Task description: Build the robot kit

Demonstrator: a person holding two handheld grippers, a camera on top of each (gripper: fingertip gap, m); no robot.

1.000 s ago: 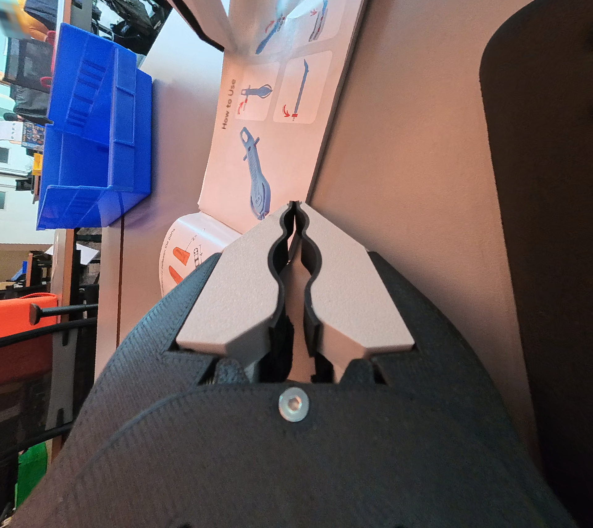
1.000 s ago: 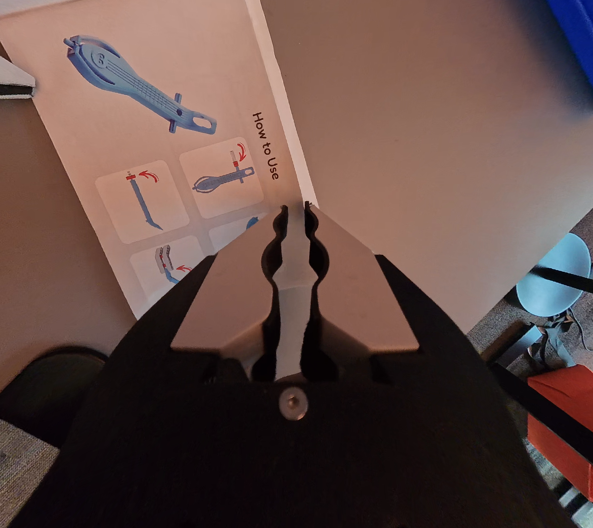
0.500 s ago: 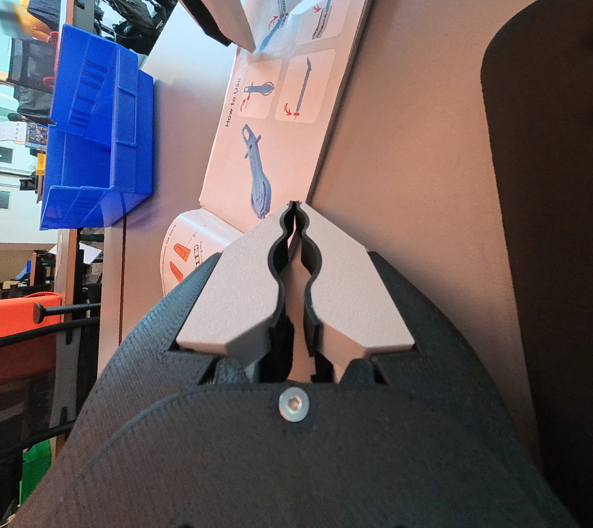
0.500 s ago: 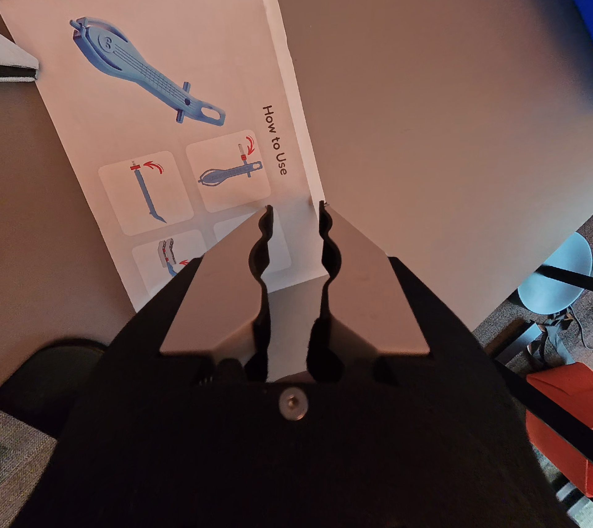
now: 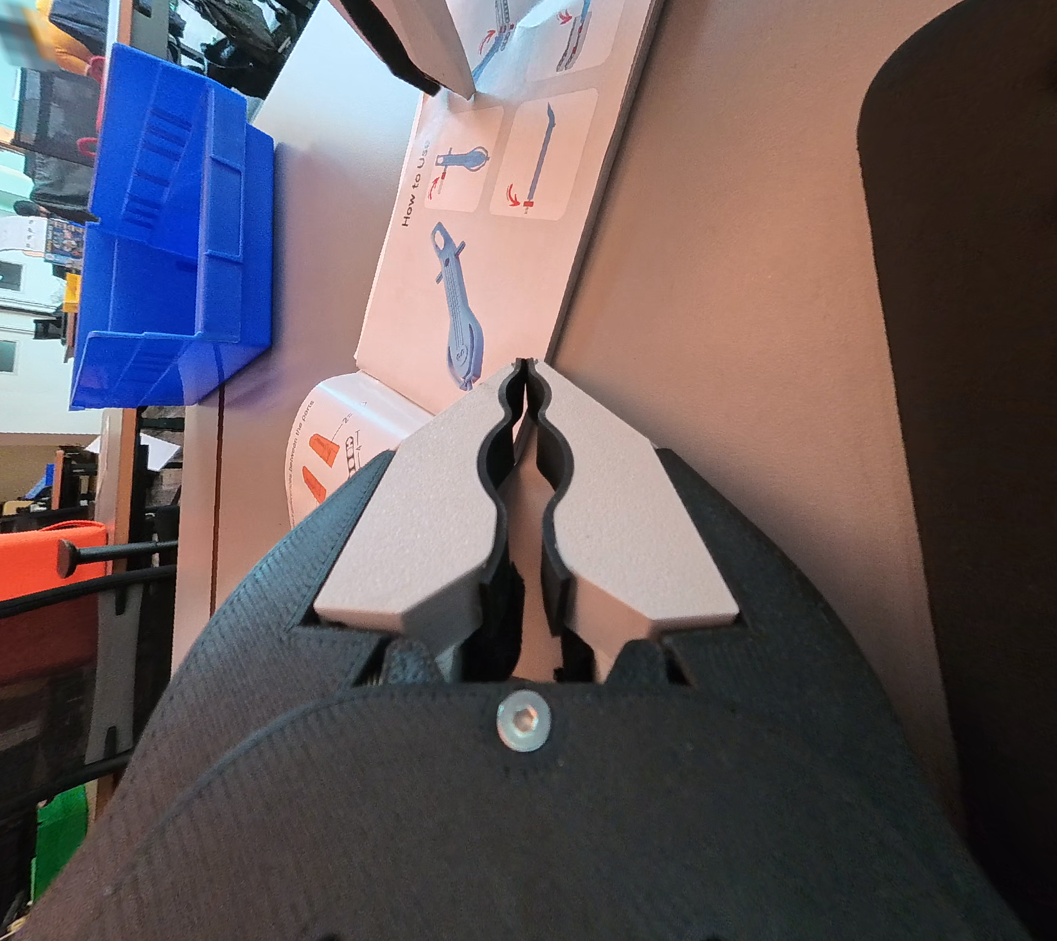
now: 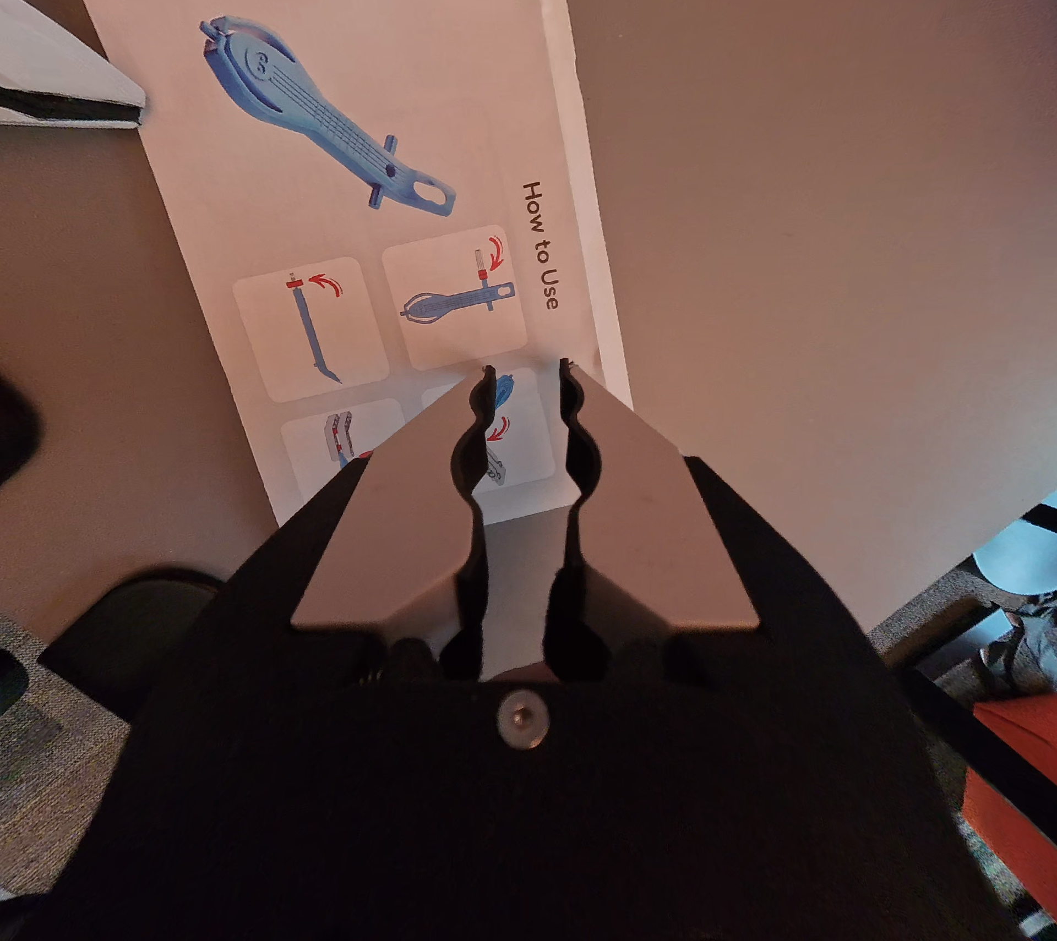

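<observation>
On the tan tabletop (image 6: 801, 170) a white printed instruction card with blue tool drawings (image 6: 354, 113) is laid flat, one long edge running near the middle of the table. At its near corner the left gripper (image 5: 525, 366) is seen with grey fingertips pressed together, apparently clamped on the card's edge; the pinch itself is hidden by the fingers, so the hold is judged, not confirmed. This grip seems meant to pin or steady the card. Over the opposite end the right gripper (image 6: 525, 367) is held with fingers apart and nothing between them, its tips just above the card's lower panels; contact cannot be told. A curled white sheet with orange marks (image 5: 337, 433) is seen beside the left gripper. A blue plastic bin (image 5: 171, 239) is set well apart at the table's far side. A black mat (image 5: 972, 342) is laid on the other side. Bare table is left open between card and bin; the table edge lies close to the right gripper's outer side.
</observation>
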